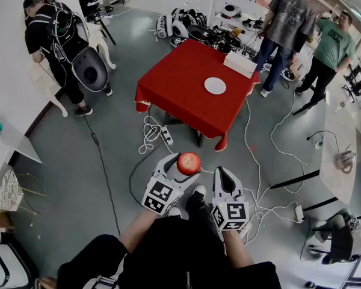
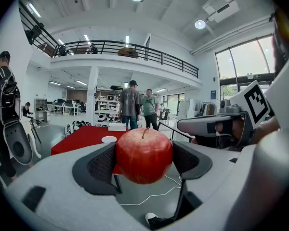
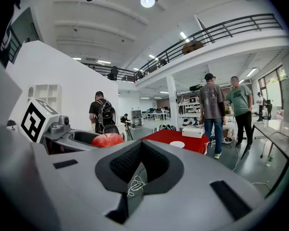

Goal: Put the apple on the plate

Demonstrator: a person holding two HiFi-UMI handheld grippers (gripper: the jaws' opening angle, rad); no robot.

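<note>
Jaws of the left gripper (image 1: pixel 183 168) are spread wide and pressed against the apple (image 1: pixel 189 162), which is clamped between the pads with its stem up and carried above the floor. The right gripper (image 1: pixel 227 178) is held just beside it, its jaws brought together with nothing between them. Well ahead, a white plate (image 1: pixel 215 85) is seen on the red table (image 1: pixel 174 86); nothing is laid on it. A white box (image 1: pixel 239 63) is set at the table's far edge, near the plate.
</note>
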